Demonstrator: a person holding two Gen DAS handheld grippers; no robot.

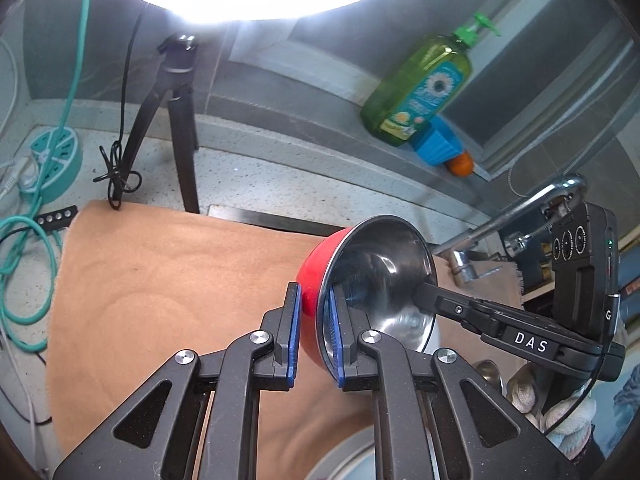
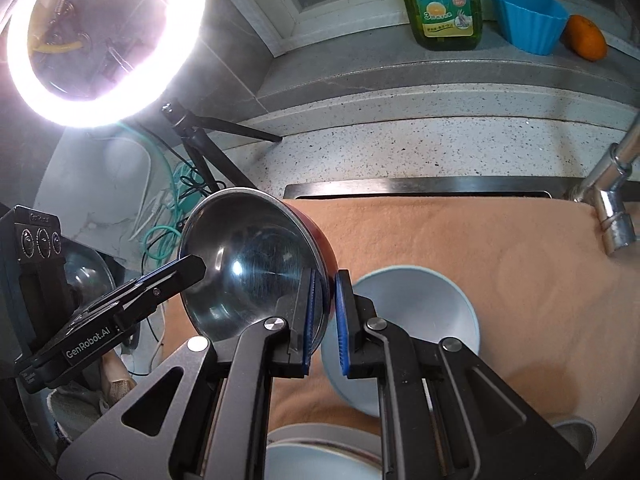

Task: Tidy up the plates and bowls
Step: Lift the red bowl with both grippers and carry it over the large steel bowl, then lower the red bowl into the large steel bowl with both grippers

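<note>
Both claws pinched the red bowl (image 1: 316, 276) by opposite rims: left gripper (image 1: 314, 334), right gripper (image 2: 324, 320). Bare tan cloth (image 1: 160, 280) spread leftward; a pale bowl (image 2: 420, 308) sat just beneath.

Glossy red outside, scuffed mirror-bright steel inside the bowl (image 2: 256, 264). Lower right, a smooth matt pale-blue bowl (image 2: 420, 312) rests on soft peach cloth (image 2: 520, 280). Speckled stone counter (image 2: 420, 148); shiny chrome faucet (image 2: 616, 208); translucent green plastic bottle (image 1: 420, 88).

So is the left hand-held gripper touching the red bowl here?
Touching. In the left wrist view the left hand-held gripper has its blue pads clamped on the rim of the red bowl, one pad outside, one inside.
</note>
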